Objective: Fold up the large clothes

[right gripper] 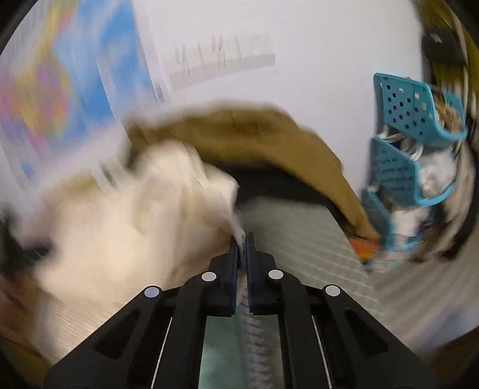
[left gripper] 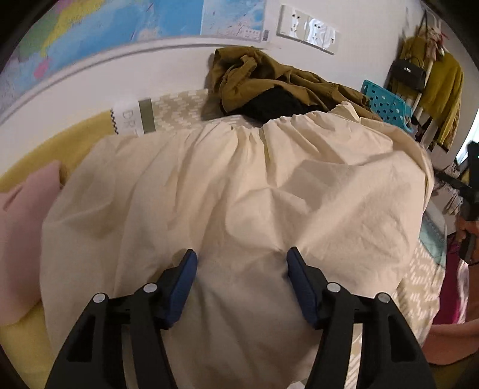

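The cream garment (left gripper: 239, 191) lies spread and wrinkled over the bed (left gripper: 179, 112), whose cover carries a pale zigzag pattern; its gathered edge runs along the far side, just in front of an olive-brown jacket (left gripper: 269, 77) heaped against the wall with something black tucked in it. The left tool (left gripper: 241, 263) hangs above the near part of the cloth with its blue-padded fingers (left gripper: 184, 284) well apart, nothing between them; a pink pillow (left gripper: 27, 233) sits at the left on a yellow sheet (left gripper: 86, 134), and a map (left gripper: 89, 27) hangs on the wall behind.

In the right wrist view (heavily motion-blurred) the right tool (right gripper: 242, 239) is pressed together on an edge of the cream garment (right gripper: 125, 215), a thin strip of cloth caught between the pads; the rest of the fabric bunches away to the left. The jacket (right gripper: 239, 131) lies beyond it; a teal perforated rack (right gripper: 407, 149) stands at the right, just beside the bed.
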`<state>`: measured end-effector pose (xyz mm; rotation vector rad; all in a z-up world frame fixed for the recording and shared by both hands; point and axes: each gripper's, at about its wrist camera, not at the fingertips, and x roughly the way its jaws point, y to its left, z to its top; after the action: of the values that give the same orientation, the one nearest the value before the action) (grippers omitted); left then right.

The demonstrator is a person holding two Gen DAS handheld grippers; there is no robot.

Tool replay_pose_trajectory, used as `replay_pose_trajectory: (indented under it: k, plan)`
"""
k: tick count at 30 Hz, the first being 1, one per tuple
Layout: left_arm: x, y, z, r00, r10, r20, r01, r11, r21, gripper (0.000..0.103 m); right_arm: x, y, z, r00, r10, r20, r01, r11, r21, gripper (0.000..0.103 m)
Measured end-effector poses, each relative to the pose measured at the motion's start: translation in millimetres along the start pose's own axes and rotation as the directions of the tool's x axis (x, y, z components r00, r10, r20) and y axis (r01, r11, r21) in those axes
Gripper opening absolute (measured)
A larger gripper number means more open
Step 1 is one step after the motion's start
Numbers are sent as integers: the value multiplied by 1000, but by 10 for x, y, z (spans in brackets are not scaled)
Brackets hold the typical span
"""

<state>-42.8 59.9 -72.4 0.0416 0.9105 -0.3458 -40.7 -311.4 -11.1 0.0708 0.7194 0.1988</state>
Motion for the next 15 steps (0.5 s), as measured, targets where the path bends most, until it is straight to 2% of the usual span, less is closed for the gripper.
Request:
replay_pose_trajectory:
  k: [1,2,3,4,6,7,9,11,15]
  plan:
    - [0,-12,-6,1000,7,-3,-7,1000,2,62,105,-45,-68,999,-1,-38,2,1000,25,12]
    - [-17,-22,-9,1000,13,2,-13,1000,5,62,206,-111,-118,996,21,-88,-16,998,68,22]
    - [-32,-24,-3,1000,18,5,-19,1000,7,62,195,-160,-131,996,7,-88,1,996,95,32]
    - [-57,-23,-1,1000,22,7,-22,1000,5,61,89,-215,-115,999,-12,-49,18,990,137,45]
    - [-128,-40,-3,999,27,20,-28,1000,12,61,-231,-237,-41,997,23,70,-35,984,176,45]
    - [-175,-54,-11,999,37,30,-38,999,14,61,-339,-210,-11,994,25,105,-43,985,169,51]
    - [-242,-65,-34,998,41,41,-41,999,7,65,-564,0,63,981,110,162,-127,987,102,52]
    - [-267,-80,-41,998,49,43,-49,999,-12,70,-633,358,109,972,167,165,-167,986,-15,68]
    - [-246,-132,-89,996,78,33,-77,997,-28,71,-311,877,112,970,229,79,-217,967,-136,66]
